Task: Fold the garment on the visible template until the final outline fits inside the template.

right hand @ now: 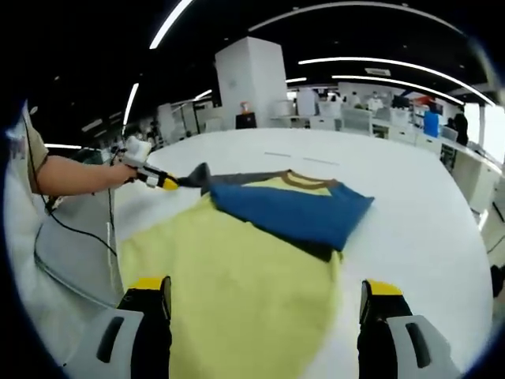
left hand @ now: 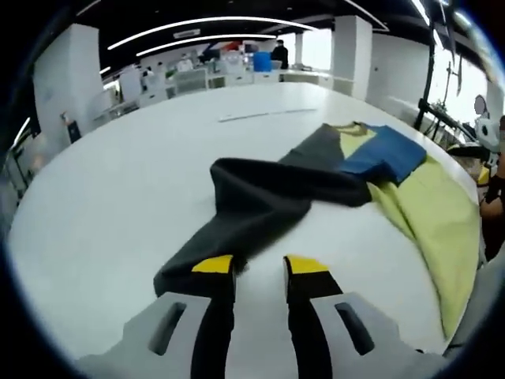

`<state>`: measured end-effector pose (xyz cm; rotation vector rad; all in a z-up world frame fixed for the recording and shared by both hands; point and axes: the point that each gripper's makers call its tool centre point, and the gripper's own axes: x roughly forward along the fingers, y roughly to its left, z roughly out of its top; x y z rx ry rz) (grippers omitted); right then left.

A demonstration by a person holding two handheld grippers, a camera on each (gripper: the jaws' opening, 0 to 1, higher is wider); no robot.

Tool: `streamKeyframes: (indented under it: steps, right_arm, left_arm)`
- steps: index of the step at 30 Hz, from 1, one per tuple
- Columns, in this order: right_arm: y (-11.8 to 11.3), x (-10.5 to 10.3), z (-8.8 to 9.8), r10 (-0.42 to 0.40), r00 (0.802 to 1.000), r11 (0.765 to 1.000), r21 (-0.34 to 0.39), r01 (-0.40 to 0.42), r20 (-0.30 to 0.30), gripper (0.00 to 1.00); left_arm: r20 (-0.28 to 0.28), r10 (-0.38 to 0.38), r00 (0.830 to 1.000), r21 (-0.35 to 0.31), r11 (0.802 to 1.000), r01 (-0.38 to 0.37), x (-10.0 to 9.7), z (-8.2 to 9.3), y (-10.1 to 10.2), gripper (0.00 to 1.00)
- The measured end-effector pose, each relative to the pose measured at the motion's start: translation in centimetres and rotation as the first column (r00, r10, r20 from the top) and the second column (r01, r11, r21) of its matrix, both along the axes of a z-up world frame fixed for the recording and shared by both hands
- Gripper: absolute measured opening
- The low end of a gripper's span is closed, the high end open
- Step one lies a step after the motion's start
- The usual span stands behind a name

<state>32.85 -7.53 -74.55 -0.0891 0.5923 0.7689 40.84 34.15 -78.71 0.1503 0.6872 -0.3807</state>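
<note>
Here, in the left gripper view, the left gripper [left hand: 261, 267] rises from the near edge with its yellow-tipped jaws a little apart; the end of a dark sleeve [left hand: 237, 217] lies at the left jaw tip, and I cannot tell whether it is held between the jaws or merely lies beside them. The sleeve runs away from the jaws across the white table [left hand: 110, 197] to the garment [left hand: 430, 213], which lies on the right: a yellow body with a blue sleeve [left hand: 387, 154] folded over its far part. A thin pale strip [left hand: 264, 115] lies on the table beyond the garment. At the right edge a person's arm shows. Far off stand desks, white pillars and a person. In the right gripper view, the right gripper [right hand: 267, 296] has its jaws spread wide, with nothing between them, and the near part of the yellow body [right hand: 237, 292] lies in the gap and under both tips. The blue sleeve [right hand: 296, 212] lies across the far part of the garment, pointing to the right. To the left, a person's forearm [right hand: 75, 175] reaches in with the left gripper [right hand: 162, 181], whose yellow tips meet the dark sleeve [right hand: 201, 175] at the garment's far left corner. The white table [right hand: 418, 205] spreads to the right and far side.
</note>
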Motion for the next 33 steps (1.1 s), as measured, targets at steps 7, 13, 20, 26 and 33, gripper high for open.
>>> streamKeyframes:
  steps: [7, 13, 20, 26, 33]
  right_arm:
    - [-0.2, -0.2, -0.2, -0.006, 1.0, 1.0, -0.002, 0.006, -0.006, 0.99]
    - [-0.2, -0.2, -0.2, -0.007, 1.0, 1.0, 0.001, 0.007, -0.007, 0.99]
    - [-0.2, -0.3, -0.3, -0.007, 1.0, 1.0, -0.006, 0.006, -0.01, 0.99]
    - [-0.3, -0.4, -0.3, -0.007, 1.0, 1.0, -0.009, 0.007, -0.013, 0.99]
    - [-0.2, -0.6, -0.4, -0.006, 1.0, 1.0, -0.009, 0.006, -0.016, 0.99]
  left_arm:
    - [-0.001, 0.012, 1.0, 0.015, 1.0, -0.012, 0.5, 0.1, 0.6, 0.11]
    - [-0.025, 0.018, 1.0, 0.038, 0.999, -0.017, 0.4, -0.3, 1.2, 0.04]
    - [-0.026, 0.024, 0.999, 0.055, 0.998, -0.022, 0.4, -0.4, 1.5, 0.02]
    - [-0.03, 0.028, 0.999, 0.073, 0.997, -0.026, 0.5, -0.4, 1.9, 0.0]
    - [-0.046, 0.042, 0.998, 0.098, 0.994, -0.038, -0.1, -0.3, 3.7, 0.0]
